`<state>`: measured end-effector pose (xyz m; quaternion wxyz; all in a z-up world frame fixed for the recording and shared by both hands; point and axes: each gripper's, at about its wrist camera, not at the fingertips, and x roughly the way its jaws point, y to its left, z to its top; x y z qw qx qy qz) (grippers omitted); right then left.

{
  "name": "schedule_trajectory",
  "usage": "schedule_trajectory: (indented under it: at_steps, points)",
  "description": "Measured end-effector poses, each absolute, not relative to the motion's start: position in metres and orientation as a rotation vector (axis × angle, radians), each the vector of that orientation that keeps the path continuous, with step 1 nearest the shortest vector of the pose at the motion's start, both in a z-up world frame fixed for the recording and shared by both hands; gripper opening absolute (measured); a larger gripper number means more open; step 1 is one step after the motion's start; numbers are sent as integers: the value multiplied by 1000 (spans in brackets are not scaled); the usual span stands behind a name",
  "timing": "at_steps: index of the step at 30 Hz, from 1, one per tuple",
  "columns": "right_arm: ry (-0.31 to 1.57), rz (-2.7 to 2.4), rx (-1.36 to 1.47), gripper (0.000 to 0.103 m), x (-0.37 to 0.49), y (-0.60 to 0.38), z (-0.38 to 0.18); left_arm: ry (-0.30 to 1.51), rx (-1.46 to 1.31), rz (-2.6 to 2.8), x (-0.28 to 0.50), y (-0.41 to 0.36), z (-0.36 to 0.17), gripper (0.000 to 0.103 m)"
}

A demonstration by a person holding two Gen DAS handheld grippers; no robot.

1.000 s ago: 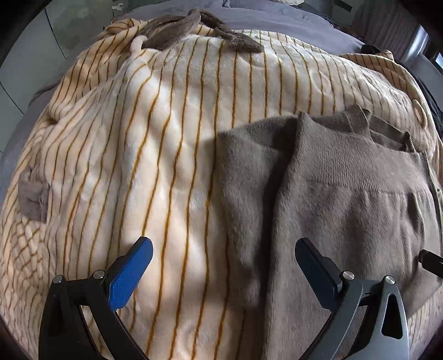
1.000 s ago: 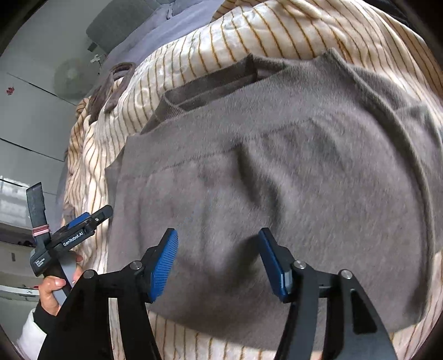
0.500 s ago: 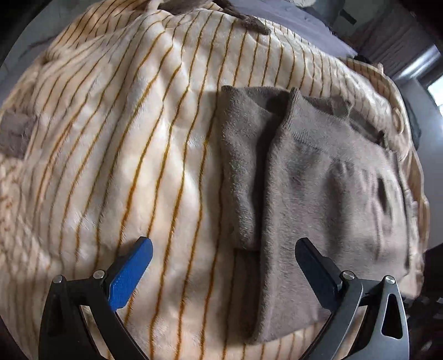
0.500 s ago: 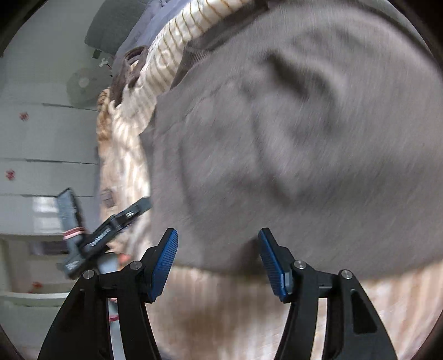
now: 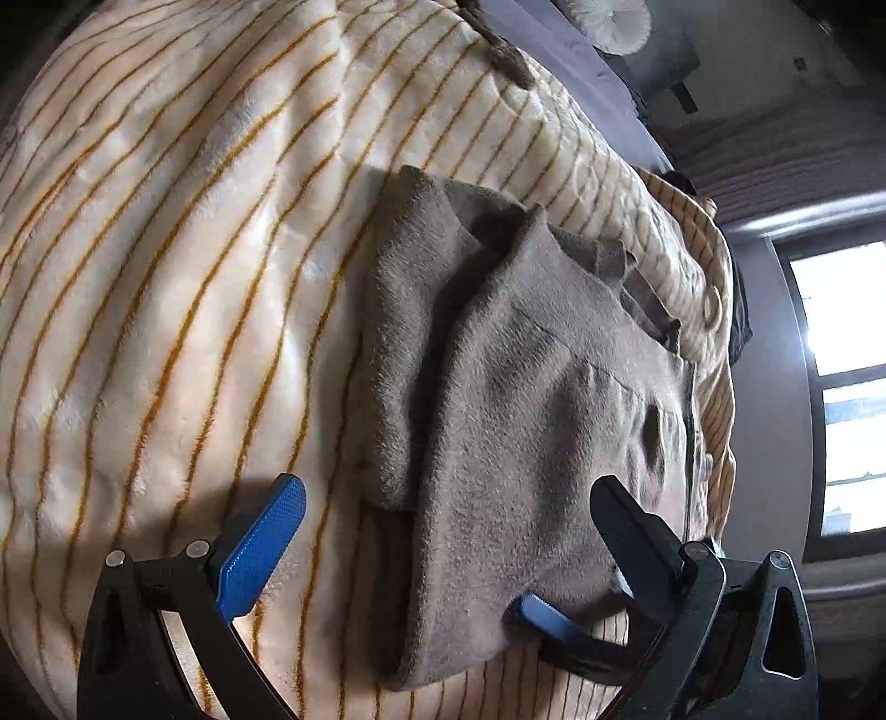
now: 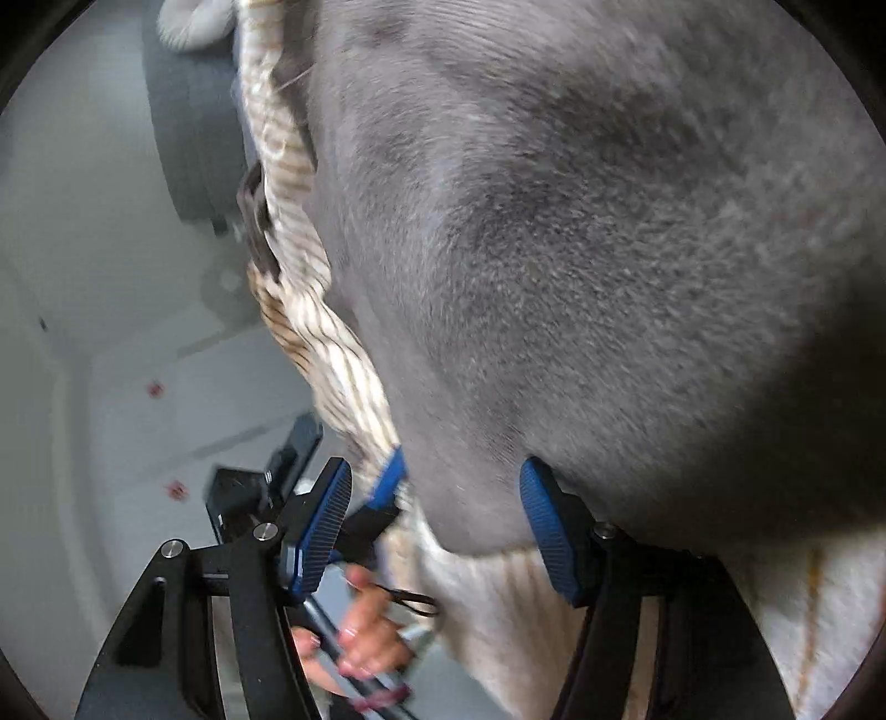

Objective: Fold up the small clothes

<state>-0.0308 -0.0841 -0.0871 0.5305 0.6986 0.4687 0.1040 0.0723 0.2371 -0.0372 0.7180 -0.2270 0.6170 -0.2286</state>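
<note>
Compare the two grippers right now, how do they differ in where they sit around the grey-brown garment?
The left gripper hovers over the fuzzy grey-brown knit garment with its fingers spread wide, one over the cream striped fleece blanket. The right gripper has come to the garment's near hem, its fingers set closer together, with one finger tucked at the edge. Both are open, both have blue pads, and neither has closed on fabric yet.

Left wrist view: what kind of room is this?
Probably a bedroom. A grey-brown garment lies on a plush cream blanket with orange stripes, spread over what looks like a bed with a grey sheet. A window is on the right.
</note>
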Motion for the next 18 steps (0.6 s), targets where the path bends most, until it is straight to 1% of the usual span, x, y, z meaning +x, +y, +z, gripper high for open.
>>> schedule_trajectory:
  at_steps: [2, 8, 13, 14, 15, 16, 18]
  points:
    - [1130, 248, 1661, 67, -36, -84, -82, 1357, -497, -495, 71, 240, -35, 103]
    - [1261, 209, 1445, 67, -52, -80, -66, 1363, -485, -497, 71, 242, -35, 103]
    - [1138, 152, 1545, 66, -33, -74, -82, 1379, -560, -536, 74, 238, -40, 103]
    - [1114, 171, 1577, 50, -27, -72, -86, 1382, -574, -543, 75, 237, -41, 103]
    - [1080, 209, 1631, 9, -21, -70, -90, 1386, -591, -553, 76, 237, -41, 103]
    - [1045, 248, 1689, 8, -13, -69, -92, 1390, -608, -567, 78, 236, -41, 103]
    - [1004, 290, 1683, 9, -5, -72, -84, 1397, -652, -603, 83, 234, -42, 103]
